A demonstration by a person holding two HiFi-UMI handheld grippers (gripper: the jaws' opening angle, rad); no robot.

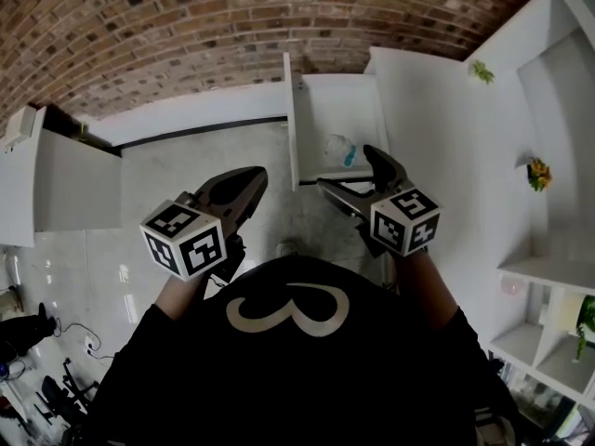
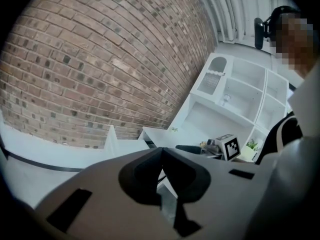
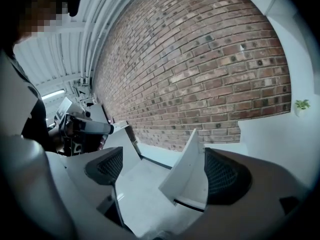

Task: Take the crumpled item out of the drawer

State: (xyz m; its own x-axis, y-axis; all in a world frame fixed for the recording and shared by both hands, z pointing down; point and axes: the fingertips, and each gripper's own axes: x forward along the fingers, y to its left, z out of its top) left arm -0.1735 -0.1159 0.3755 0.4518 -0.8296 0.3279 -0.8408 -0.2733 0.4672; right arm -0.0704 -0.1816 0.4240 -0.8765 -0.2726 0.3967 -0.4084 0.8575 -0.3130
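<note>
- Right gripper [image 1: 351,171] jaws apart and empty; I risk clipping the drawer [image 1: 291,119] front wall when reaching in.
- Crumpled item [image 1: 339,149] looks light; it may slip out.
- Left gripper [image 1: 249,182] jaws together.

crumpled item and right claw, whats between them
Nothing shows between them in the head view: the open right claw hangs short of the crumpled item in the drawer.

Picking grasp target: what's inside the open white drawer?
A crumpled clear plastic item with a blue bit lies in the white drawer, near the person's end. The right gripper, jaws open, covers the near corner.
</note>
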